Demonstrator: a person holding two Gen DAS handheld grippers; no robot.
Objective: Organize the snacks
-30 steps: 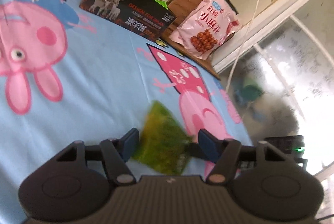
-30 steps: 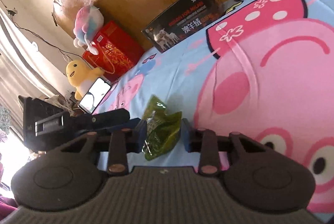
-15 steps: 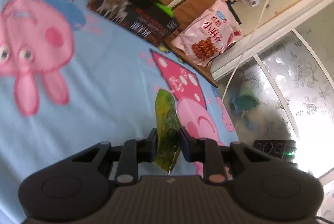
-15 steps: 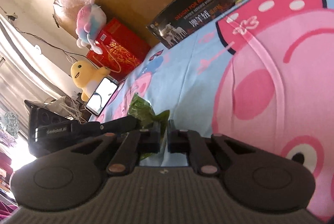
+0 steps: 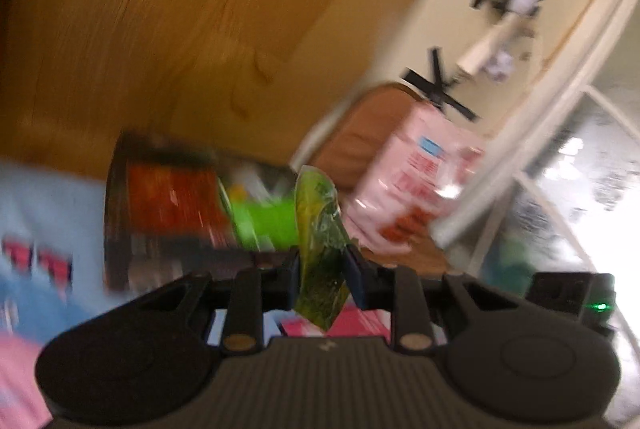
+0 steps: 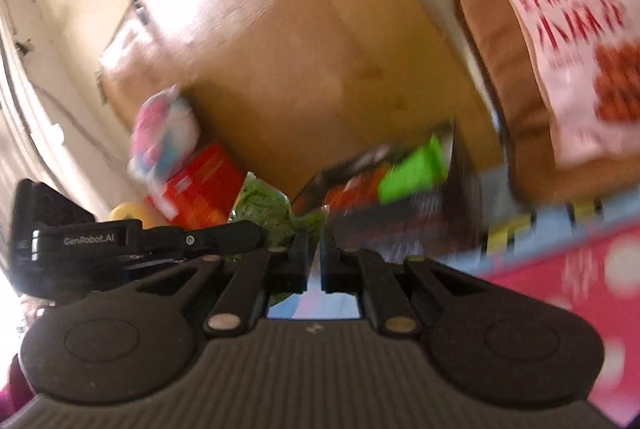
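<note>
My left gripper [image 5: 322,271] is shut on a green snack packet [image 5: 320,229], held upright in the air in front of an open dark box [image 5: 172,217] with red and green packs inside. In the right wrist view the same green packet [image 6: 268,213] is to the left, with its corner pinched in my right gripper [image 6: 315,253], which is shut. The left gripper's body [image 6: 140,241] lies beside it. The open box [image 6: 384,185] is just ahead. A pink peanut bag [image 5: 420,185] leans on a brown chair; it also shows in the right wrist view [image 6: 572,29].
A wooden headboard [image 5: 160,29] rises behind the box. The blue cartoon bedsheet [image 5: 36,237] lies below. A red gift box [image 6: 200,189] and a plush toy [image 6: 164,137] stand at left. A glass door [image 5: 580,189] is on the right. Both views are blurred.
Both grippers have risen from the bedsheet with the green packet and swung toward the open dark box, which is now close and seen from above its opening.
</note>
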